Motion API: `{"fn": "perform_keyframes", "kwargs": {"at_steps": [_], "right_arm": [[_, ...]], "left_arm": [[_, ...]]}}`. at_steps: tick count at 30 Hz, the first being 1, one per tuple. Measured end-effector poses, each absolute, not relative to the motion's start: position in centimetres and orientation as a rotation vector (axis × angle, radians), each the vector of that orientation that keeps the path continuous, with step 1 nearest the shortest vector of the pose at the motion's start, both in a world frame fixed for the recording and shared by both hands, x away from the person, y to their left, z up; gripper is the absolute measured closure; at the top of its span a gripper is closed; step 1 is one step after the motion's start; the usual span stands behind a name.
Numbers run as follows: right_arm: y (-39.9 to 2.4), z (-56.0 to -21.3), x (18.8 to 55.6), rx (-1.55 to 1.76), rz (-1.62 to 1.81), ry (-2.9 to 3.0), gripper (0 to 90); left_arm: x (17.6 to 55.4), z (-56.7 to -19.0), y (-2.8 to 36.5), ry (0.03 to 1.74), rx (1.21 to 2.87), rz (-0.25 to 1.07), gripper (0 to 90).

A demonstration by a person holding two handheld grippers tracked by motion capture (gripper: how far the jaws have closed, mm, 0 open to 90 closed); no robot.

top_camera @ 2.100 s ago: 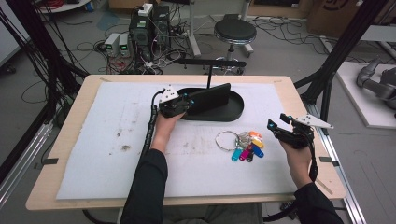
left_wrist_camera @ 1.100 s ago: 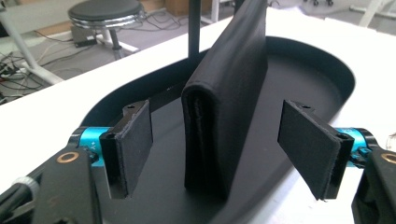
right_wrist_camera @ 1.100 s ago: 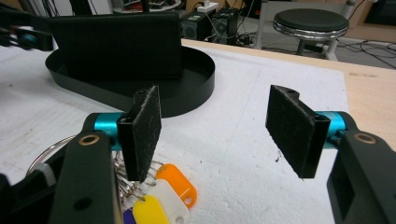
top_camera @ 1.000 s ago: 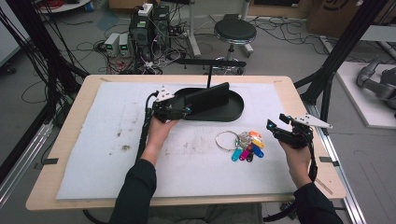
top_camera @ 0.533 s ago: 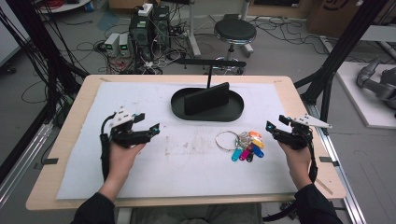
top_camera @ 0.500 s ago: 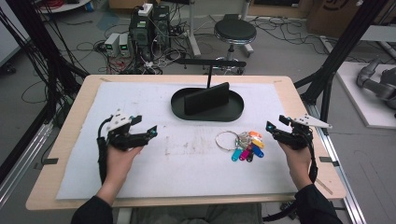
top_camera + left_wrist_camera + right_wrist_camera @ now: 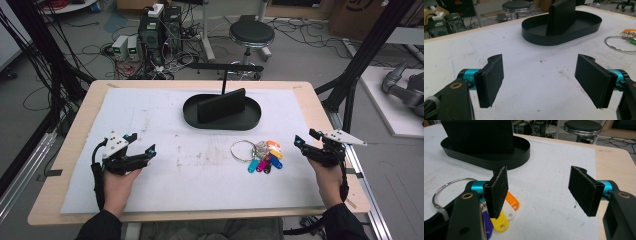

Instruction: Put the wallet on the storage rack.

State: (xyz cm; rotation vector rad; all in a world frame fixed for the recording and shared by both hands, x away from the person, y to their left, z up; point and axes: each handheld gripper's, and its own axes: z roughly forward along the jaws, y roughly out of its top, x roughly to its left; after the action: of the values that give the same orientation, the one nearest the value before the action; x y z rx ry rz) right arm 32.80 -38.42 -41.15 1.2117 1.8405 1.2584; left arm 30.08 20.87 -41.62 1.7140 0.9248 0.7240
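A black oval tray (image 7: 252,119) sits at the back middle of the white mat, with a black slab (image 7: 221,105) standing upright in it. A metal ring with several coloured key tags (image 7: 262,156) lies right of centre. My left gripper (image 7: 141,142) hovers low over the mat's front left, open and empty, far from the tray. In the left gripper view its pads (image 7: 492,78) stand wide apart, facing the tray (image 7: 564,41) and slab (image 7: 561,15). My right gripper (image 7: 305,136) is open at the right edge, just right of the tags (image 7: 500,221).
The white mat (image 7: 200,175) covers most of the wooden table (image 7: 65,165). A stool (image 7: 251,34) and computer boxes (image 7: 160,30) stand on the floor beyond the far edge. Black frame posts (image 7: 360,65) rise at the right side.
My left gripper has drawn back from the tray to the mat's front left, leaving the slab upright in the tray. The right gripper and the keys have stayed put.
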Motion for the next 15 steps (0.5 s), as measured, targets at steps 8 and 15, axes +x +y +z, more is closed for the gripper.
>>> {"fn": "perform_keyframes", "kwargs": {"at_steps": [8,15], "right_arm": [[-38.20,-41.16,32.73,1.192,1.249,1.856,32.8],[-38.19,-41.30,32.86,1.194,1.243,1.860,32.8]], "left_arm": [[30.01,-41.77,20.34,0.907,1.733,0.746,23.3],[30.06,-41.99,20.78,0.927,1.727,0.748,23.3]]}}
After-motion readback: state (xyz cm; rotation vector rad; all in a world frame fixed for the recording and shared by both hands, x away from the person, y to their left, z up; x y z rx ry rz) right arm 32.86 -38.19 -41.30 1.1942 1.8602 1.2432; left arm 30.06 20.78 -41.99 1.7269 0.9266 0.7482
